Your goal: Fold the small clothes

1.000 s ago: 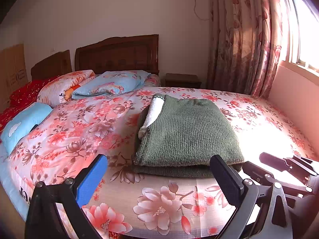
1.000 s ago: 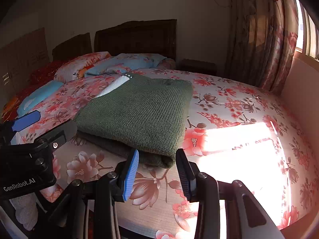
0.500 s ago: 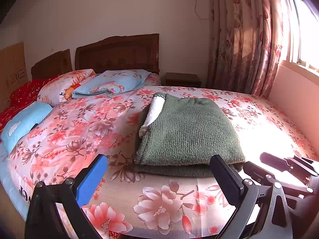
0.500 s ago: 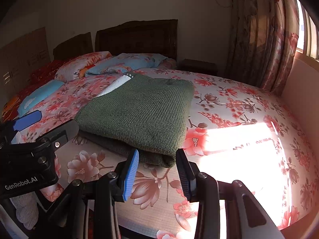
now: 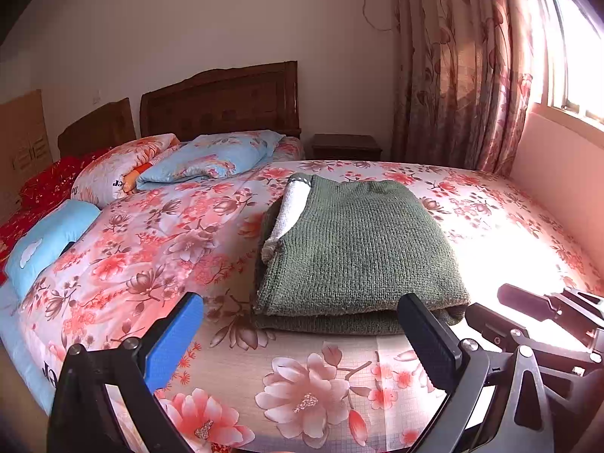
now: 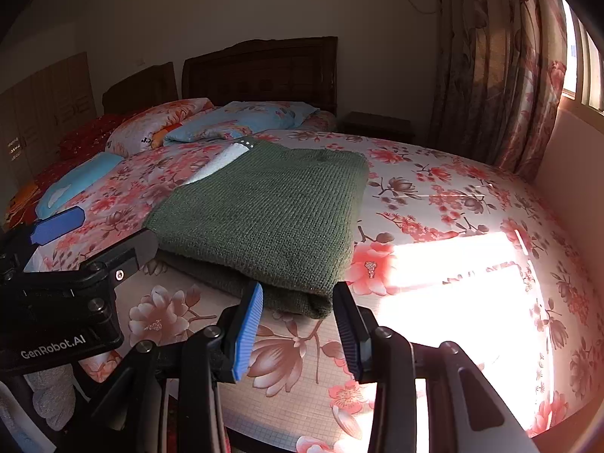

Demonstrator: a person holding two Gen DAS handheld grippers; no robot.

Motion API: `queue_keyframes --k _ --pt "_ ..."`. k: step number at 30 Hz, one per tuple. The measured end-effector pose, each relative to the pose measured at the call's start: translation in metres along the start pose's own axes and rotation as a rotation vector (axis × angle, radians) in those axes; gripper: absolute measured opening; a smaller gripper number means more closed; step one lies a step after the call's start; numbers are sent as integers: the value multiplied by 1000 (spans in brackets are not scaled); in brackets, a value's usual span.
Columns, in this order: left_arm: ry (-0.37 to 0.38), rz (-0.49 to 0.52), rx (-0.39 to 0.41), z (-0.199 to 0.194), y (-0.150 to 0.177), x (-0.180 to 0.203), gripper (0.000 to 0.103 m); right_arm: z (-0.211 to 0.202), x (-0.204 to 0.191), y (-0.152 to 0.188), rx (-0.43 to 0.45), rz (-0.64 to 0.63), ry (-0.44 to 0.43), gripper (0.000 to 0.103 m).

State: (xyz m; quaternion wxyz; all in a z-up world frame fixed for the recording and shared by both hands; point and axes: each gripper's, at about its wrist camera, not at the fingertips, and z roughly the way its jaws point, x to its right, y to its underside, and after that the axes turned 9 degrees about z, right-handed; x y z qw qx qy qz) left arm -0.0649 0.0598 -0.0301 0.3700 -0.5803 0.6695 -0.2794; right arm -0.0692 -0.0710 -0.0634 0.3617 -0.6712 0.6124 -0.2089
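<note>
A flat light blue pillow (image 5: 45,241) lies far left of the folded dark green knitted sweater (image 5: 358,249), and behind it a floral pillow (image 5: 120,168) and a pale blue floral pillow (image 5: 215,156) lean toward the dark carved wooden headboard (image 5: 222,102). The left gripper (image 5: 302,328), black with one blue pad, hovers just short of the sweater's near edge, its jaws spread wide with nothing between them. The sweater itself rests on the pink floral bedspread (image 5: 158,234), folded into a thick, squared stack of even layers; a white ribbed strip (image 5: 290,205) shows along its left side near the collar, and the knit looks coarse and smooth-topped. At the sweater's near right corner sits the right gripper (image 6: 298,313), its jaws held at a moderate gap, framing that corner without pressing it. Right of the sweater a bright sunlit patch (image 6: 453,283) falls across the bedspread, and beyond it hangs a floral curtain (image 5: 464,71) beside the window.
</note>
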Motion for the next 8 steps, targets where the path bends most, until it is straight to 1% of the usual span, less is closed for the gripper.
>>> queue_keyframes --k 6,8 --pt "-6 13 -3 2 0 2 103 0 1 0 -4 6 -5 39" --pt "11 -2 -14 4 0 -1 103 0 1 1 -4 6 -8 39"
